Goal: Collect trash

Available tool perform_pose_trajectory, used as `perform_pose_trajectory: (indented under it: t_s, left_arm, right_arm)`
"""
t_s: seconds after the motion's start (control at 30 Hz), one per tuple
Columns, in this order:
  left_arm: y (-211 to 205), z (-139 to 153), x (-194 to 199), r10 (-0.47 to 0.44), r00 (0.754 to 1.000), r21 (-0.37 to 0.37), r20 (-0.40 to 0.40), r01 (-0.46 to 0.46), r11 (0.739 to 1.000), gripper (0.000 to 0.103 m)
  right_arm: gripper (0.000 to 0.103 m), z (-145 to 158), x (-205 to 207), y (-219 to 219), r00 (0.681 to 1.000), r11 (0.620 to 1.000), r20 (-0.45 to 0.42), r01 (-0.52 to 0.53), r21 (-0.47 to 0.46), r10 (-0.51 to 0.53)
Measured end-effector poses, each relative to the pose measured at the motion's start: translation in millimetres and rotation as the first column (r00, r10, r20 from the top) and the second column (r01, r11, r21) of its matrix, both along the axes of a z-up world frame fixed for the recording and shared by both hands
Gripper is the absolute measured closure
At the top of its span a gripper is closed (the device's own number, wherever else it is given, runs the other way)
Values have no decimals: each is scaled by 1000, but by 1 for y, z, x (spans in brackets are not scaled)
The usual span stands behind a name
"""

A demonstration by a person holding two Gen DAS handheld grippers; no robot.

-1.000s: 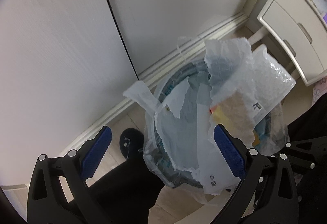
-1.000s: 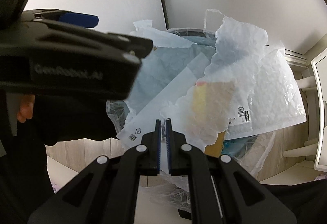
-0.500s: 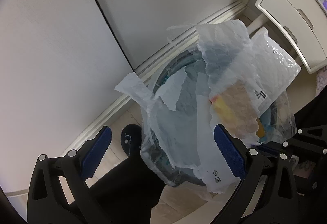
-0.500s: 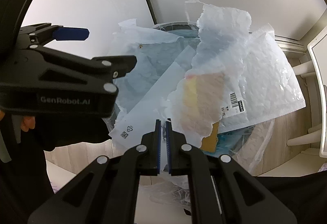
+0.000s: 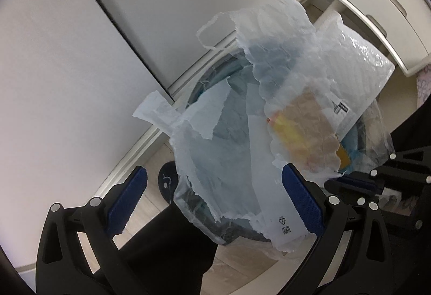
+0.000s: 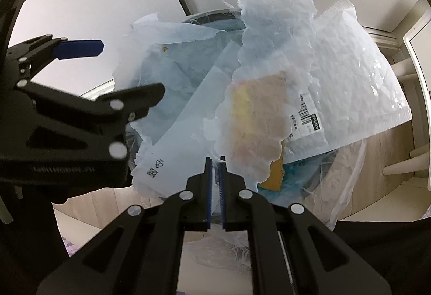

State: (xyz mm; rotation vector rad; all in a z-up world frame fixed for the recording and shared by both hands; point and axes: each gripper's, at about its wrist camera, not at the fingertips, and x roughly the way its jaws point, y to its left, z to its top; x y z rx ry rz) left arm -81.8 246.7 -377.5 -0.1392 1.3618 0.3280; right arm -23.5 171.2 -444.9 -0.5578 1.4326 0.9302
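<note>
Both grippers over the overfull bin, my right one pinching the liner edge.

My right gripper has its jaws together on thin clear film at the near rim of the bin; I take that film for the liner, though I can't be sure. My left gripper has its jaws wide apart and empty, straddling the near left side of the pile, so I judge it the hand free to catch the opposite edge. The trash sits ahead of and below both grippers. Its tallest piece, a torn bubble wrap, runs straight away from my right jaws, with a white mailer leaning to the right. The mailer carries a barcode label, too small to read; a flat sheet shows a recycling triangle and a square code. The left gripper's side reads something like "GenRobot.AI", blurred here.
</note>
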Motion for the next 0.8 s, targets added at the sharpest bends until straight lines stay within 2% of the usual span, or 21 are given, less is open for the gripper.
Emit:
perform_pose_trajectory:
  t_s: [0.2,0.43,0.5,0.53,0.57,0.7,0.73,0.77,0.8]
  left_arm:
    - [0,-4,5,-11,1000,0,-9,11,1000,6]
    - [-2,-2,4,-24,1000,8,-8,24,1000,6]
    - [-2,-2,4,-28,1000,9,-8,28,1000,6]
    - [-2,-2,4,-30,1000,11,-8,30,999,6]
    - [-3,-2,4,-32,999,13,-9,32,999,6]
    - [-5,1,4,-35,999,18,-2,35,999,6]
    - [-5,1,4,-33,999,18,0,33,999,6]
    - [-5,2,3,-31,1000,19,1,31,999,6]
    - [-6,2,3,-30,1000,19,2,30,999,6]
  right_arm:
    - [96,-7,4,1,1000,1000,-9,8,-27,-8]
    - [96,-11,3,3,999,999,54,9,-33,-7]
    - [80,-10,4,3,997,999,70,15,-31,-12]
    - [55,-9,4,3,997,999,76,16,-29,-14]
    - [38,-8,4,3,996,999,83,19,-27,-17]
    - [27,-1,6,1,994,1000,104,16,-7,-15]
    - [16,-1,8,2,994,1000,110,14,-5,-13]
    - [11,0,7,2,993,1000,119,12,-1,-11]
    - [11,2,7,3,991,1000,130,6,10,-8]
